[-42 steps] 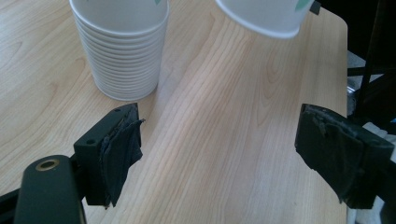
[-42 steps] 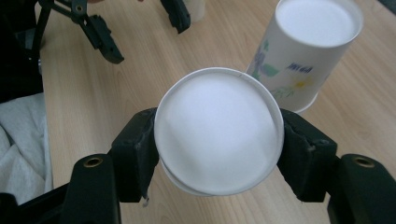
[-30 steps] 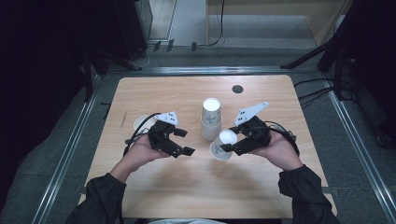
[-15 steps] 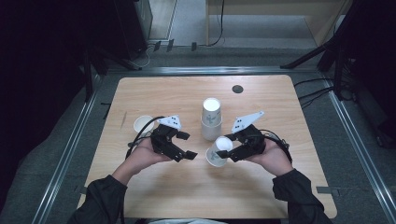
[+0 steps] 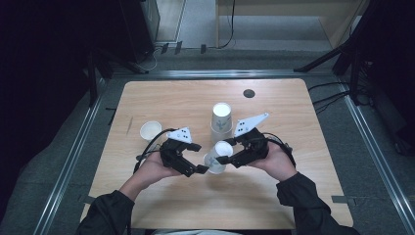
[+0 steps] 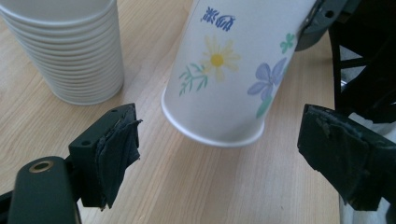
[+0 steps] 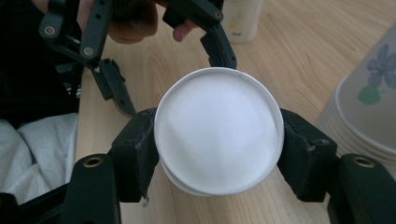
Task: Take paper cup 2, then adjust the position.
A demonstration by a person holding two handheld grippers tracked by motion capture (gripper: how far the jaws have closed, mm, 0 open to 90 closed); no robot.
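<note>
**Right gripper holds paper cup, left jaws apart**

Right gripper (image 5: 221, 160) is clamped on an upside-down flowered paper cup (image 5: 218, 155), tilted, held off the table (image 5: 293, 112) near the front centre. Left gripper (image 5: 199, 157) sits just beside it, jaws wide and just been opening, cup's rim between them, pads not touching. Cup stack (image 5: 221, 122) stands behind; a lone cup (image 5: 150, 131) stands at left.

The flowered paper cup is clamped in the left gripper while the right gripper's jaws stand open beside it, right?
Not quite: the sides are swapped. The right gripper clamps the flowered paper cup, as the right gripper view shows; the left gripper stands open beside it.
</note>
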